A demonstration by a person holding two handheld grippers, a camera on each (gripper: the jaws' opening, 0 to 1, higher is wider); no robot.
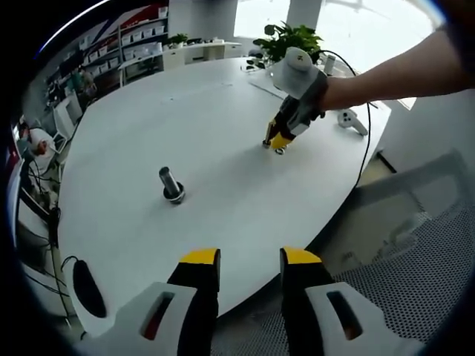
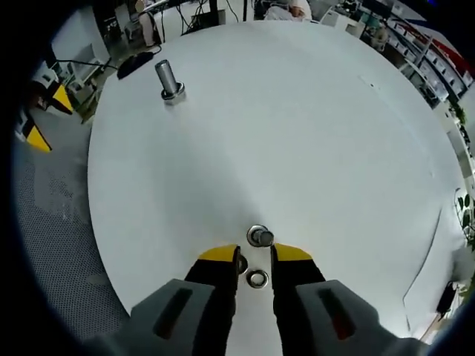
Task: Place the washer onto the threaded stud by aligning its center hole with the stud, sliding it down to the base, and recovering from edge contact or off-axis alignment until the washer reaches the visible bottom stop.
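small shiny steel washer (image 2: 257,279), flat on white table (image 2: 297,133), between right gripper (image 2: 254,256) jaws

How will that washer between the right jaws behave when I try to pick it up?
The washer looks like thin shiny metal lying flat on the smooth table, so it will probably slide rather than lift easily. It is likely stiff and light. Tipped on edge, it could roll.

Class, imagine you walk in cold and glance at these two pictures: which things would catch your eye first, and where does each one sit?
The big white table dominates, with one threaded stud standing upright on it, alone near the left gripper, whose yellow-tipped jaws stand apart over the table's edge. Across the table, a person's hand lowers the right gripper to the surface, where a small washer lies flat between its open jaws and a nut-like metal piece sits just beyond the tips.
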